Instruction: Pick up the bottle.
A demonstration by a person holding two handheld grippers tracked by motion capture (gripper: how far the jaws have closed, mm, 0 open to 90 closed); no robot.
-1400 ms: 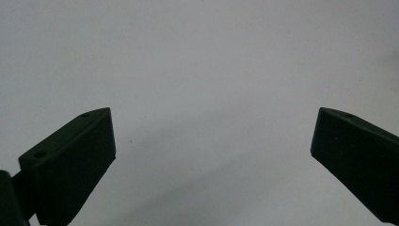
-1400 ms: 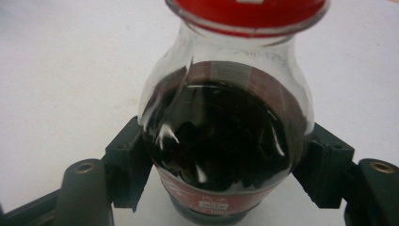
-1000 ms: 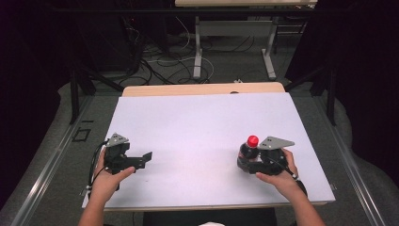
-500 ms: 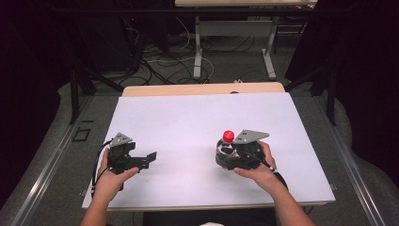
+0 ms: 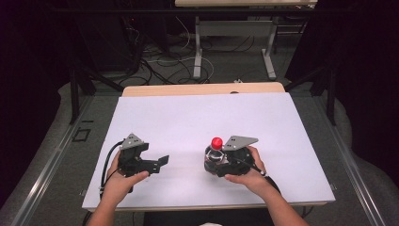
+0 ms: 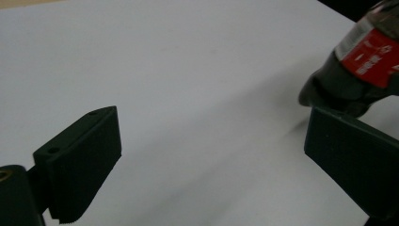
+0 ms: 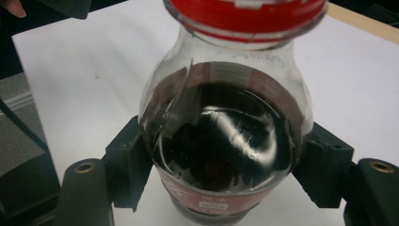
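Our right tongs [image 5: 212,162] pinch the bottle [image 5: 215,155], one jaw pressed against each side of its dark, liquid-filled body, as we see in the right gripper view, where the red cap [image 7: 244,16] sits at the top and the red label band shows below the jaws. Our left tongs [image 5: 157,162] stand spread with nothing between the jaws; they have just been closing a little. We see bare white table [image 5: 197,117] under them. From the left tongs, the bottle [image 6: 360,66] lies just beyond the right-hand jaw, apart from it. In the high view the two tongs face each other, near one another, low over the table.
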